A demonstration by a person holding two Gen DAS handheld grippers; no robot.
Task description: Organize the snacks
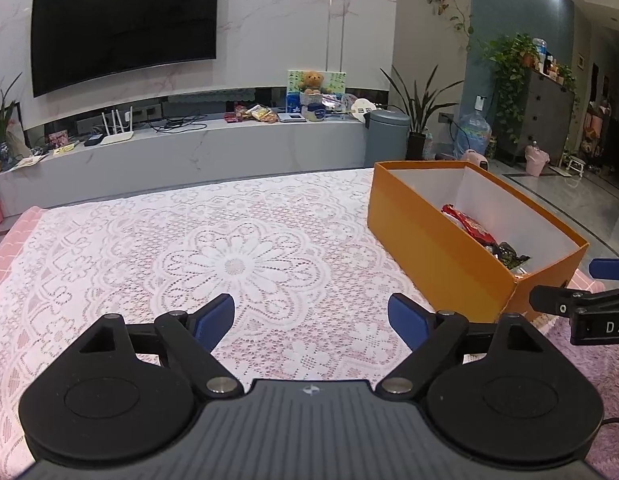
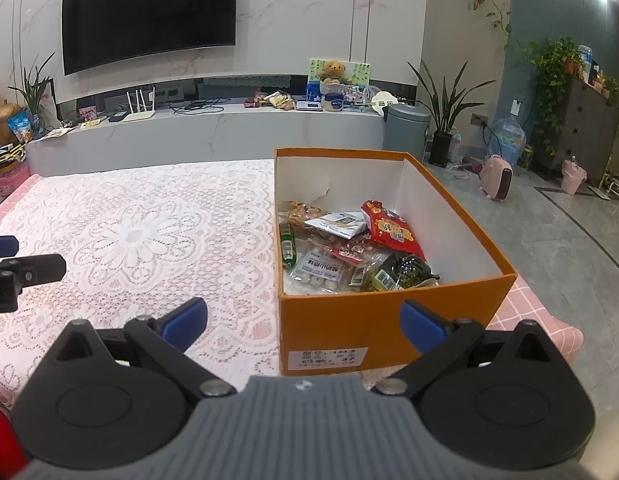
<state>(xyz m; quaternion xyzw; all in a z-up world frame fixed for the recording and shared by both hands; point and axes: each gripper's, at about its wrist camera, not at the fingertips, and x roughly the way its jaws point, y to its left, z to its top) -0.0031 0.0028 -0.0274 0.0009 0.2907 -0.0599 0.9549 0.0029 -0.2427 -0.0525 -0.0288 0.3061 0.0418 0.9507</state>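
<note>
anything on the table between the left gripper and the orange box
Nothing but bare lace tablecloth lies between the left gripper and the orange box, as the left wrist view shows.

I see my left gripper (image 1: 311, 316) and right gripper (image 2: 303, 320) alike: 2 blue pads, black linkage arms, silver pivot pins, round black discs, ribbed grey body, small white logo
</note>
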